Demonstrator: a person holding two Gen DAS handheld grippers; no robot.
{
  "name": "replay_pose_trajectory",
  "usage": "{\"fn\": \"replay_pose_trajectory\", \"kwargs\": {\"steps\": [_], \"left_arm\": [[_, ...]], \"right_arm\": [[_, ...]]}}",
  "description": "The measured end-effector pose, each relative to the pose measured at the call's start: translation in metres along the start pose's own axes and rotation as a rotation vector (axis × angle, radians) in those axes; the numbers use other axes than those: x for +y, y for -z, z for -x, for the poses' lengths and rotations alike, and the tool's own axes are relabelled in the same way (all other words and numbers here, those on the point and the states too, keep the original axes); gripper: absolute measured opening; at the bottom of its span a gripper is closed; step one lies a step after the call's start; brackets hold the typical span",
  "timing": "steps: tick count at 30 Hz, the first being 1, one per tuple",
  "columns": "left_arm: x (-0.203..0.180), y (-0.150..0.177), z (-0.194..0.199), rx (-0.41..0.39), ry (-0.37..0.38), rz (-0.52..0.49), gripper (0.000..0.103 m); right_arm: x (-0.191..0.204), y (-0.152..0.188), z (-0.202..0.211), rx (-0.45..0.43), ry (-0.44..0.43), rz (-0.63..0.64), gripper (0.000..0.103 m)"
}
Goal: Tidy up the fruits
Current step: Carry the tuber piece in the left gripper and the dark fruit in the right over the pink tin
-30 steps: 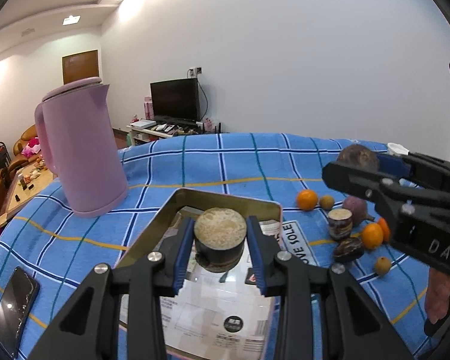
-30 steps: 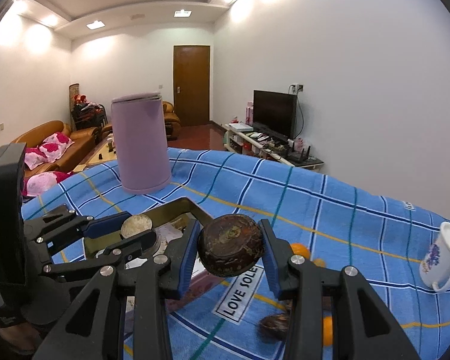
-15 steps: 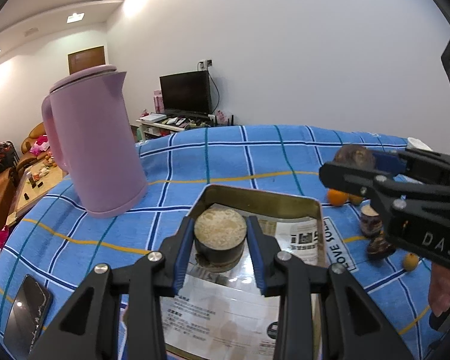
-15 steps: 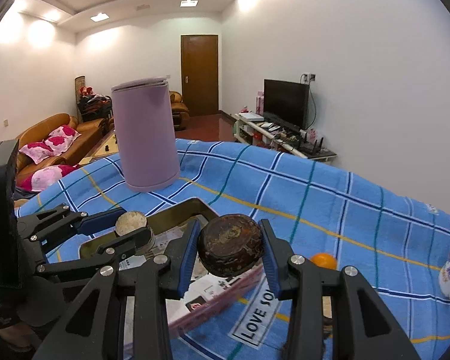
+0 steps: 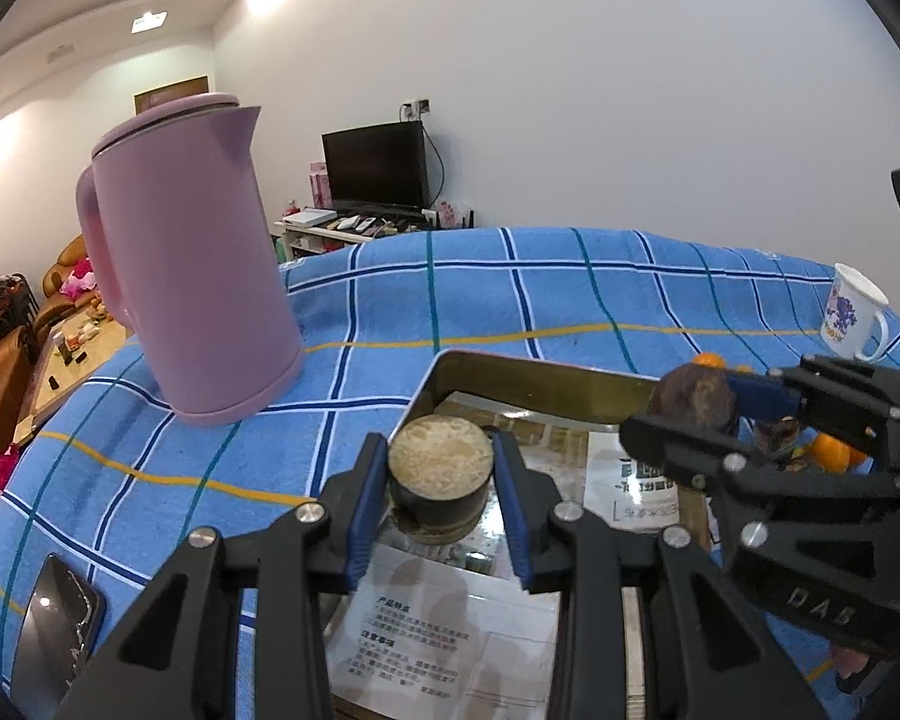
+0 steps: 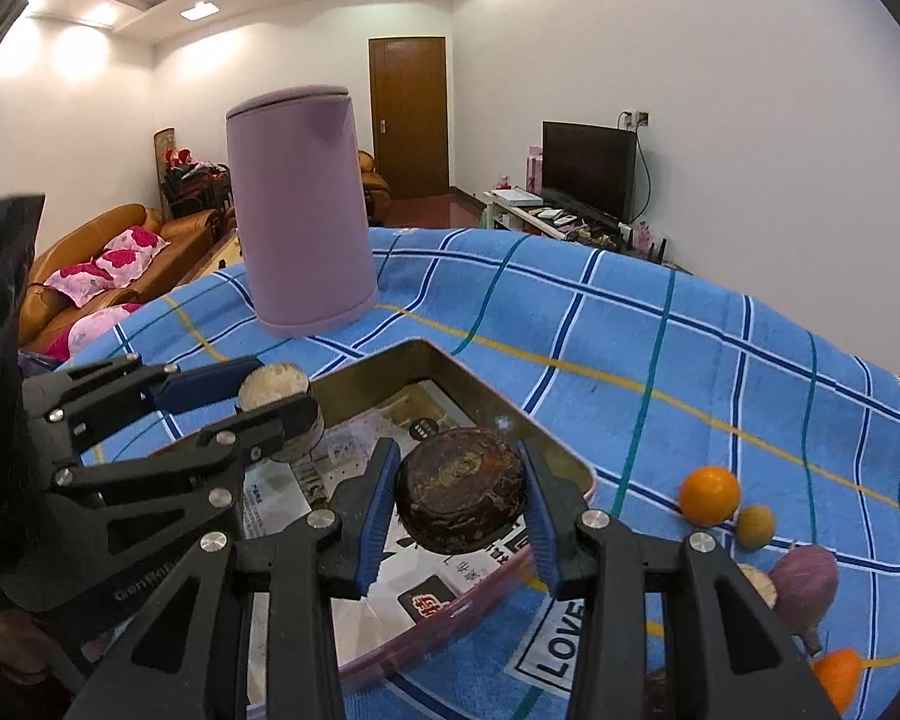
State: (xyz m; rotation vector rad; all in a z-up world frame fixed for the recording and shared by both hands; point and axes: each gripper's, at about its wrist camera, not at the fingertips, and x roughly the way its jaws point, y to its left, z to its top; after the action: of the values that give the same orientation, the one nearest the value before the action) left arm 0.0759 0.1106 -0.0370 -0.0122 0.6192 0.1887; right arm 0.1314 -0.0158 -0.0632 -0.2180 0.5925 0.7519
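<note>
The left claw (image 5: 439, 501) is pinching a cut cylinder of fruit (image 5: 439, 468), pale face up, just over the near corner of the metal tray (image 5: 546, 375). The right claw (image 6: 461, 519) is pinching a dark round fruit (image 6: 461, 498) above the tray's opposite edge. Both are hanging over the paper-lined tray, apparently for setting down inside it. Beyond, an orange (image 6: 709, 495) and smaller fruits are waiting on the blue checked surface (image 5: 570, 294), beside a pink kettle (image 5: 192, 294).

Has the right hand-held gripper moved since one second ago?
Yes. The right hand-held gripper, shut on a dark fruit, moved from the blue cloth over the tray.
</note>
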Motion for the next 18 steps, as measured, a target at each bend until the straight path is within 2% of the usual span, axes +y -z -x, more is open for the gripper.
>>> {"fn": "replay_pose_trajectory", "kwargs": {"steps": [18], "left_arm": [[-0.004, 0.005, -0.013, 0.056, -0.030, -0.069, 0.037]], "right_arm": [[0.006, 0.010, -0.015, 0.045, -0.049, 0.007, 0.042]]}}
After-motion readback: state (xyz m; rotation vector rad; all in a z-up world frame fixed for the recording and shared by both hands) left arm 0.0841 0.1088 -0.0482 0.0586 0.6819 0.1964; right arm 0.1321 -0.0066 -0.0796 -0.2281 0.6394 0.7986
